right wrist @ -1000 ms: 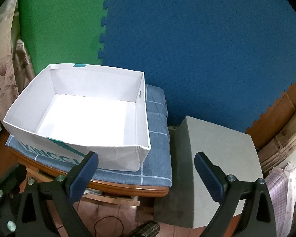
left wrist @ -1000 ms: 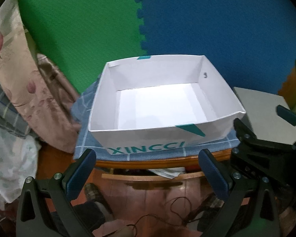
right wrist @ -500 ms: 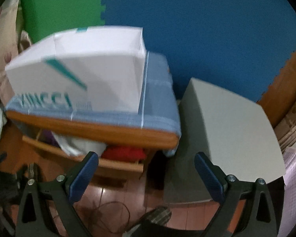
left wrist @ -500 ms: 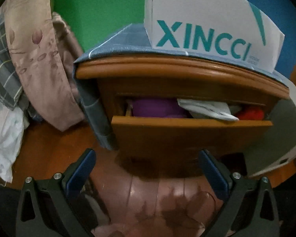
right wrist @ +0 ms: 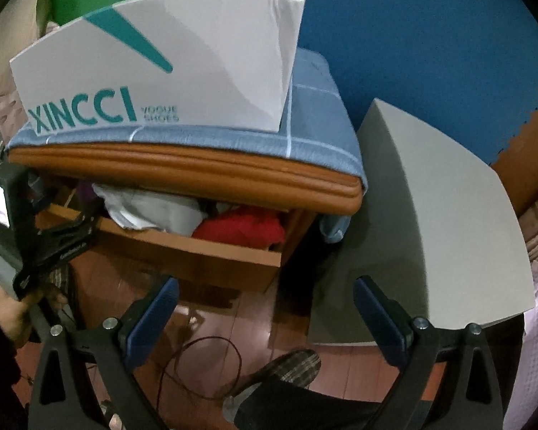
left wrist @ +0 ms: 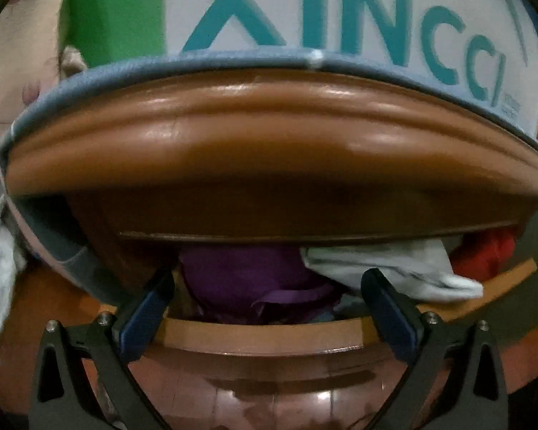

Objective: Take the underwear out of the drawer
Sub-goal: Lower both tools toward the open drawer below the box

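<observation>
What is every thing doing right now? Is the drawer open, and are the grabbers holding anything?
drawer: partly open, clothes inside.
purple garment: in the drawer, not gripped.
white garment: draped over the drawer's front edge.
red garment: in the drawer's right end.
white box: upright on the blue cloth.
left gripper: open, at the drawer, empty.
right gripper: open, empty, held back.

Glossy varnished wood on the nightstand (left wrist: 269, 136) and its drawer (right wrist: 211, 254); soft matt cloth clothes (left wrist: 254, 276) inside; smooth white cardboard box (right wrist: 183, 68); rough foam wall mats (right wrist: 412, 36).
</observation>
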Motion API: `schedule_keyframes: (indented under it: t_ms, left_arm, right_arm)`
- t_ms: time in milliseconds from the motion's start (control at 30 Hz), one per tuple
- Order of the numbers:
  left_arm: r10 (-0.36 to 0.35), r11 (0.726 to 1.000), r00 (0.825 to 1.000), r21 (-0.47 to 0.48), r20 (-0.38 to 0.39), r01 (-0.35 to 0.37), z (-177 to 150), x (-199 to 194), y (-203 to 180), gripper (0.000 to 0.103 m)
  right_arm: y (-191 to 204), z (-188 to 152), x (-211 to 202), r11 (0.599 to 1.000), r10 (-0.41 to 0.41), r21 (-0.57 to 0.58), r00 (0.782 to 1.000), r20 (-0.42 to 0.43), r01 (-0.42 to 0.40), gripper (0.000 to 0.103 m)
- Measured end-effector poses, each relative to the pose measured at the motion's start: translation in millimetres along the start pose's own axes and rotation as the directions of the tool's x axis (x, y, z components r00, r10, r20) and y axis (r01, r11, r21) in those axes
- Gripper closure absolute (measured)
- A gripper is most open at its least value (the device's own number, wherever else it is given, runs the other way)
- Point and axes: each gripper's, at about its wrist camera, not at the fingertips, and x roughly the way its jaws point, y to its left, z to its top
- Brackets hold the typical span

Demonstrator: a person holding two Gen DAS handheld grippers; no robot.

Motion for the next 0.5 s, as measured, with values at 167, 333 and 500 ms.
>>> schedule_keyframes:
  t_ms: [167,333,500]
  left_arm:
    - [0.023,1.000,0.990,0.003,-0.140,-0.023,15.4,9.9,-0.7,0.000]
    - [0.022,1.000,0.938,0.005,-0.346,-0.022,27.4,17.4,5.5,0.000]
    - [0.026,1.000,0.875,0.009,-0.484,-0.024,27.1,18.2,14.6,0.000]
  right_arm:
    - [4.5,-3.1,1.7,1.000,0.017,0.004,1.000,-0.015,-0.017,0.003]
    - [11.1,-5.3,-4.0,1.000,-0.011,-0.015,1.000,-0.009,0.011,0.003]
    - [10.2,-7.3,-20.3,1.000,-0.006,-0.015,1.000,0.024,0.007,0.003]
